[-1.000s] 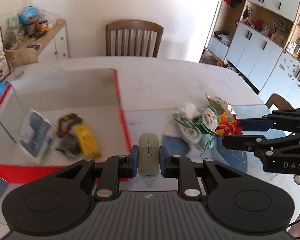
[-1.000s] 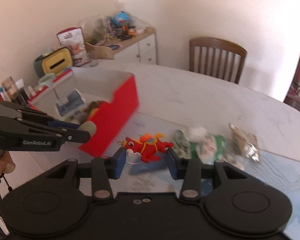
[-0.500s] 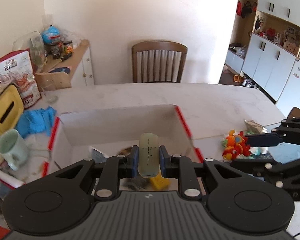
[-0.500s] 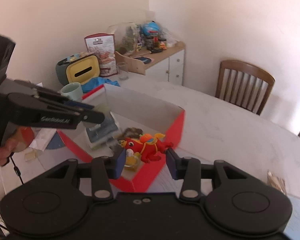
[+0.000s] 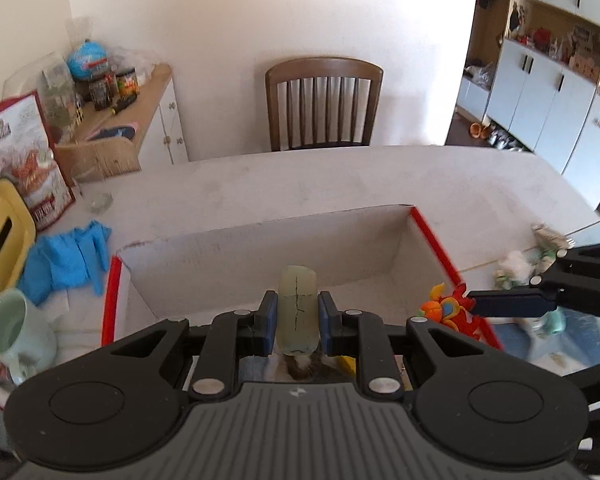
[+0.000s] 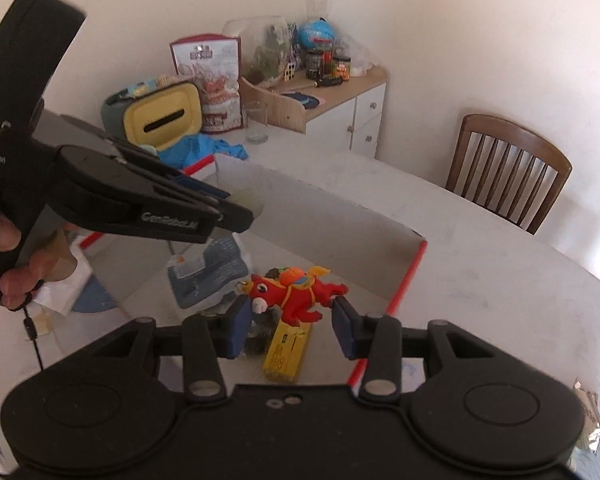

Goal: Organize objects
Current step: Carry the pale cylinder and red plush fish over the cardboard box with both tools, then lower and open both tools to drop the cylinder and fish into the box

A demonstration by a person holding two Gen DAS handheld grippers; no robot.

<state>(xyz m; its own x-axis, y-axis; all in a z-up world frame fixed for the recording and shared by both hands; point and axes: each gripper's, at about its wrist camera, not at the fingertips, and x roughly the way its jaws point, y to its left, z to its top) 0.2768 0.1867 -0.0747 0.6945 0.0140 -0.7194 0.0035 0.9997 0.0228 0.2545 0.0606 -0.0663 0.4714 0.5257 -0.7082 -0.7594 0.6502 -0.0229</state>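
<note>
Both claws [image 5: 297,316] tilt downward over the red box [image 5: 436,240].

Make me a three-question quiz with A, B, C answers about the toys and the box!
1. Where is the yellow rectangular packet?
A. inside the red-edged cardboard box
B. on the chair
C. in the mug

2. What colour is the little toy horse?
A. green
B. red with orange
C. purple

3. What is the left gripper doing?
A. hanging open
B. clamping a pale green cylinder
C. lying on the table

Answers: 1 A, it lies on the box floor. 2 B, the right gripper holds it in plain view. 3 B, both pads press its sides.
</note>
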